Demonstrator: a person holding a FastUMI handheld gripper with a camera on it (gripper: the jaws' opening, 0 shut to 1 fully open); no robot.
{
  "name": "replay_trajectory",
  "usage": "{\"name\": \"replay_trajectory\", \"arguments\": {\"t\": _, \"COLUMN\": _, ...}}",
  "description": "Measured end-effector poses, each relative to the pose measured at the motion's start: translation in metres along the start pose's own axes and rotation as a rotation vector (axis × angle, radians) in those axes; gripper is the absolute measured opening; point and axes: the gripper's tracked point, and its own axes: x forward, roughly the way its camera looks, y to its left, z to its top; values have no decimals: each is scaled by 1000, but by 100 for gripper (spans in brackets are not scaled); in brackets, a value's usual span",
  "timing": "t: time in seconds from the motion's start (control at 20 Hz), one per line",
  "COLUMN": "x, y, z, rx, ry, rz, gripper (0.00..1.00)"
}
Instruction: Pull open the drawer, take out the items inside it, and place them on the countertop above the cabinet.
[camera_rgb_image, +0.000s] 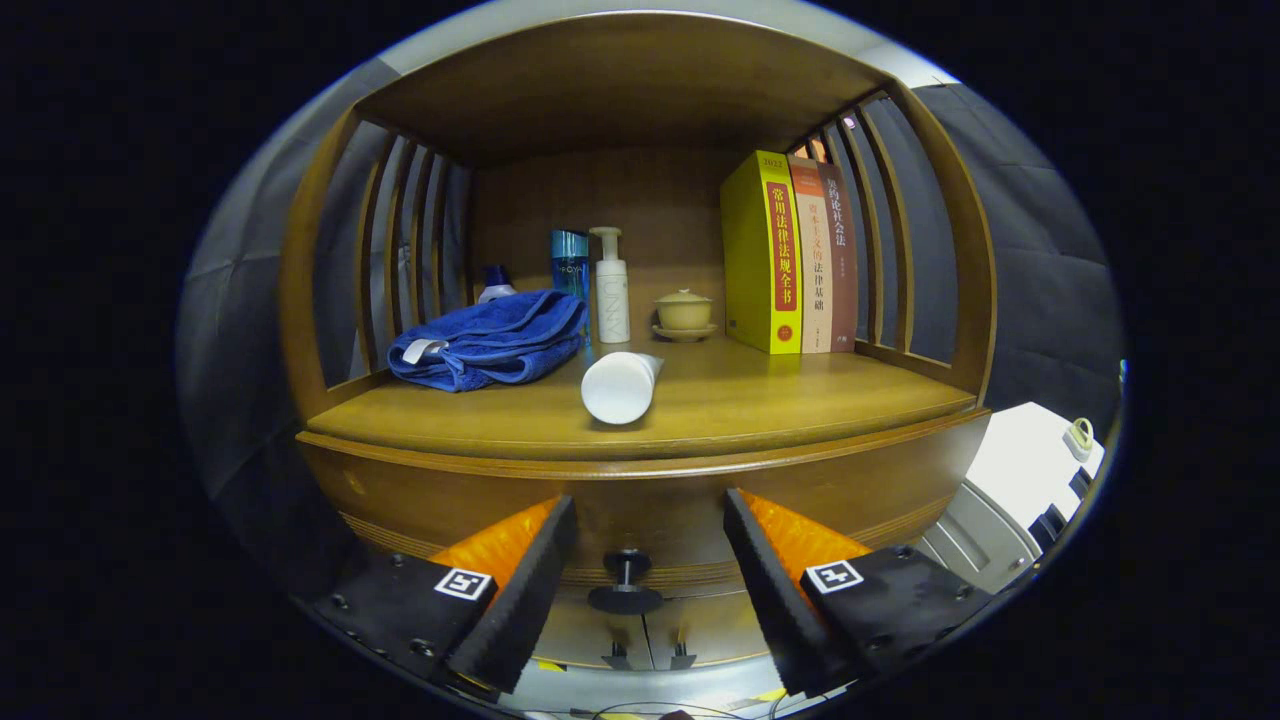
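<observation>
A wooden cabinet stands in front of me, its countertop (760, 400) an open shelf with slatted sides. On it lies a white tube (620, 385), cap end facing me, beside a folded blue towel (490, 340). Below the countertop runs the curved drawer front (660, 500), shut, with a dark round knob (624, 580). My gripper (650, 520) is open, its two fingers spread to either side of the knob and just short of the drawer front. Nothing is between the fingers. The drawer's contents are hidden.
At the back of the countertop stand a blue bottle (570, 262), a white pump bottle (611, 290), a small lidded cup on a saucer (684, 313) and three upright books (790, 255). Two lower cabinet doors with small knobs (648, 655) sit under the drawer. White equipment (1020, 490) stands to the right.
</observation>
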Motion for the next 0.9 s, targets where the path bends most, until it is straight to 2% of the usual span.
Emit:
{"name": "replay_trajectory", "arguments": {"t": 0.35, "x": -10, "y": -2, "z": 5, "rx": 39, "ry": -14, "rz": 9, "gripper": 99}}
{"name": "replay_trajectory", "arguments": {"t": 0.9, "x": -121, "y": -10, "z": 50, "rx": 6, "ry": -83, "rz": -13, "gripper": 98}}
